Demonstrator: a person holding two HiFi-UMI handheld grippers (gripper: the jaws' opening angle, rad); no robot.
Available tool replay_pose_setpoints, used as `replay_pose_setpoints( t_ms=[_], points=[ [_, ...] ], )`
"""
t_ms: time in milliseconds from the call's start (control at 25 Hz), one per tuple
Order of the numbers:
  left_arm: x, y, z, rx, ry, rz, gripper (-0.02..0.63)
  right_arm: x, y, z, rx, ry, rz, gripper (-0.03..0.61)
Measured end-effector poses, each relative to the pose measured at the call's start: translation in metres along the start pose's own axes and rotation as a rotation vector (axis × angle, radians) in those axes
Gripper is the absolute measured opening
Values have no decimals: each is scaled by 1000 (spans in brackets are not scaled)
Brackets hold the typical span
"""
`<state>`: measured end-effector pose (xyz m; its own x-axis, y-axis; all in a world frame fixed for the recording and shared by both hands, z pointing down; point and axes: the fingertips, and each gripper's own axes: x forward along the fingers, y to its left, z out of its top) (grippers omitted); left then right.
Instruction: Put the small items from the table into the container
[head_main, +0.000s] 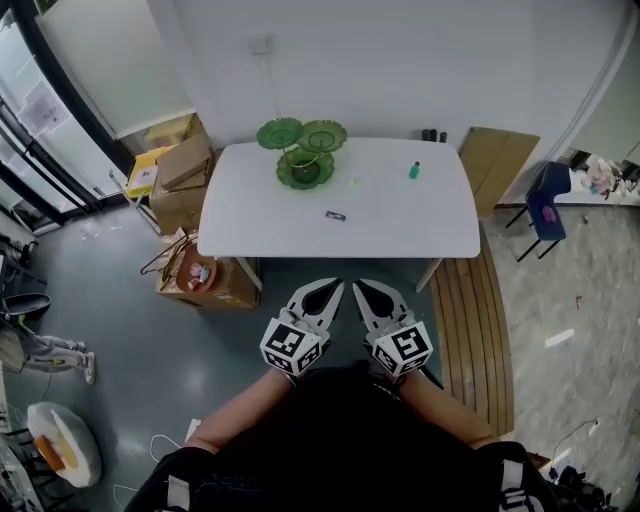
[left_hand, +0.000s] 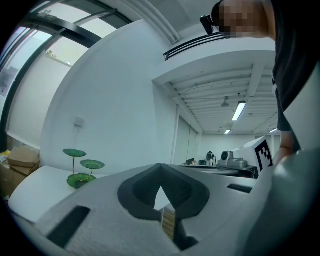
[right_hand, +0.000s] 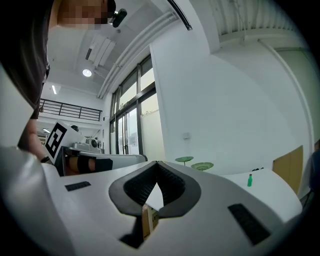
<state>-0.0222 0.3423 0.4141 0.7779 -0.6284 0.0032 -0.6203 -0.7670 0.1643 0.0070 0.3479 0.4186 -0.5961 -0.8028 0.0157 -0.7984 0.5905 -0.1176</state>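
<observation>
A white table (head_main: 260, 225) stands ahead by the wall. At its back left is a green tiered dish stand (head_main: 301, 152). Loose on the top lie a small green bottle (head_main: 414, 171), a small dark item (head_main: 335, 215) and a tiny pale item (head_main: 352, 183). My left gripper (head_main: 335, 286) and right gripper (head_main: 361, 286) are side by side in front of the table's near edge, short of it. Both are shut and hold nothing. The left gripper view shows its jaw tips (left_hand: 160, 166) meeting, with the stand (left_hand: 82, 170) far off. In the right gripper view the tips (right_hand: 157, 163) meet too, with the bottle (right_hand: 249, 180) to the right.
Cardboard boxes (head_main: 183, 178) stand left of the table, and an open box (head_main: 205, 277) sits by its front left leg. A slatted wooden panel (head_main: 476, 320) lies on the floor at right. A wooden board (head_main: 497, 162) leans on the wall, next to a blue chair (head_main: 546, 211).
</observation>
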Motion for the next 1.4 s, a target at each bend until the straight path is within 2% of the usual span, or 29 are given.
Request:
replay_pose_setpoints(
  t_ms=[200, 440, 640, 880, 1160, 1400],
  points=[
    [45, -17, -8, -9, 30, -17, 8, -15, -45, 0, 28, 6, -18, 15],
    [83, -31, -16, 33, 65, -64, 8, -22, -81, -9, 65, 20, -42, 15],
    [109, -26, -22, 15, 67, -90, 8, -23, -103, -11, 53, 27, -74, 15],
    [139, -29, -23, 29, 61, -163, 8, -17, -129, -11, 40, 32, -121, 15],
    [160, 18, -17, 10, 62, -178, 8, 29, -146, -10, 38, 37, -133, 15],
    [169, 79, -5, 2, 70, -185, 8, 91, -157, -5, 45, 35, -147, 15]
  ],
)
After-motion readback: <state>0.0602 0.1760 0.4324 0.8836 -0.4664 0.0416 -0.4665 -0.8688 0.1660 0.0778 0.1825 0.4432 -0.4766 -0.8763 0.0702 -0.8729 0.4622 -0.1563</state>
